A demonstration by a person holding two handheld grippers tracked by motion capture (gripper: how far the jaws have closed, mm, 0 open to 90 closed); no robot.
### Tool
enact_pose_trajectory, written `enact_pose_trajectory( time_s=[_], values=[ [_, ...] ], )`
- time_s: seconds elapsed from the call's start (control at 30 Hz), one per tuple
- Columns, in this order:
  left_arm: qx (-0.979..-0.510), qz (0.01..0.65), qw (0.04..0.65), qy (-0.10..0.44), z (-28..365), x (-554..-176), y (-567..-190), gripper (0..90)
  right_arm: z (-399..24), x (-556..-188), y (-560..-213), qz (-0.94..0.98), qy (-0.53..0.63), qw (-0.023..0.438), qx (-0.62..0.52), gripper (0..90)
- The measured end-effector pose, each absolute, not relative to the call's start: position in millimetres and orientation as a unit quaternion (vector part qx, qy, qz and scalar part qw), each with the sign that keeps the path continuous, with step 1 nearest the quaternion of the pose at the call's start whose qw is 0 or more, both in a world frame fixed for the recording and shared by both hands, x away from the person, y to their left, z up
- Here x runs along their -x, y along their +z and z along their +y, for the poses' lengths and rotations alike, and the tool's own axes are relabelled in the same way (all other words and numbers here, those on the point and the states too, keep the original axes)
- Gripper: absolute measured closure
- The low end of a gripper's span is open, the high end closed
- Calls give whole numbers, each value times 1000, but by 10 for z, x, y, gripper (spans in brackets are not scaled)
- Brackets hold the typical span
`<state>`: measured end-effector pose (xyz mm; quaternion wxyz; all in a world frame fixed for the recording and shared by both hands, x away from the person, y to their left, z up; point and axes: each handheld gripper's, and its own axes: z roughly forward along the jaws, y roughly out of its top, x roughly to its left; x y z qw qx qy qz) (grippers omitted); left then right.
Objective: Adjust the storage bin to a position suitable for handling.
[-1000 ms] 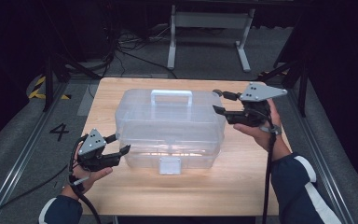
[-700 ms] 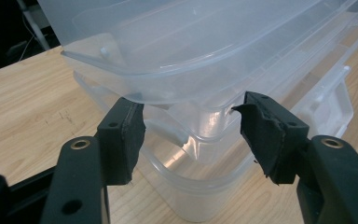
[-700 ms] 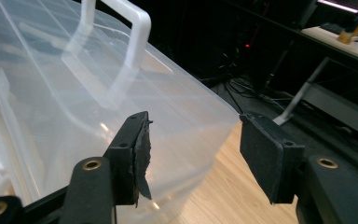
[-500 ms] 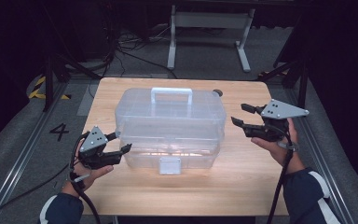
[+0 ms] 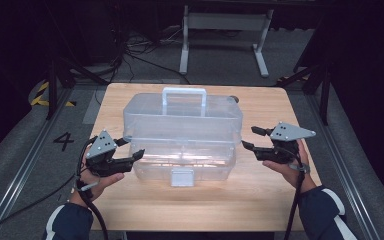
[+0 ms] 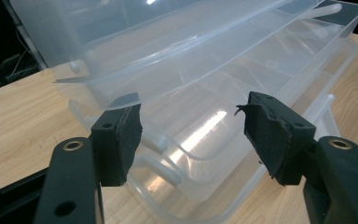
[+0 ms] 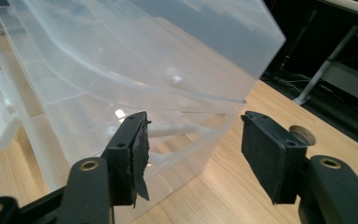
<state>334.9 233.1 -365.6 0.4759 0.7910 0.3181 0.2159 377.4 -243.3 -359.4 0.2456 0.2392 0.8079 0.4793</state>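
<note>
High view: one clear plastic storage box, mid-bench, lid raised partway, white front latch undone. Left tool at the box's left end, jaws just easing apart, nothing pinched. Right tool just off the right end, jaws parted, empty. Judged status: unlatched and lifted; full opening outstanding.

**Three cameras on one box**

The high view looks forward and down from above the table's near edge. Each gripper view rides low and close, looking past its own jaws at an opposite end of the clear box. All three share that box.
</note>
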Motion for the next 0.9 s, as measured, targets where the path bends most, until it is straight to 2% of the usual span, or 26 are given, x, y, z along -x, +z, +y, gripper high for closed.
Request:
enact_pose_trajectory(
  time_s=[0.37,0.53,0.9],
  values=[
    [-795,311,471,224,2324,-3338,-3659,382,-2256,-3777,-3638,795,498,260,-229,444],
    [-800,308,456,240,2311,-3303,-3657,355,-2252,-3753,-3621,788,504,272,-228,469],
    [-806,316,436,246,2371,-3256,-3730,341,-2223,-3743,-3578,758,532,299,-231,641]
  ],
)
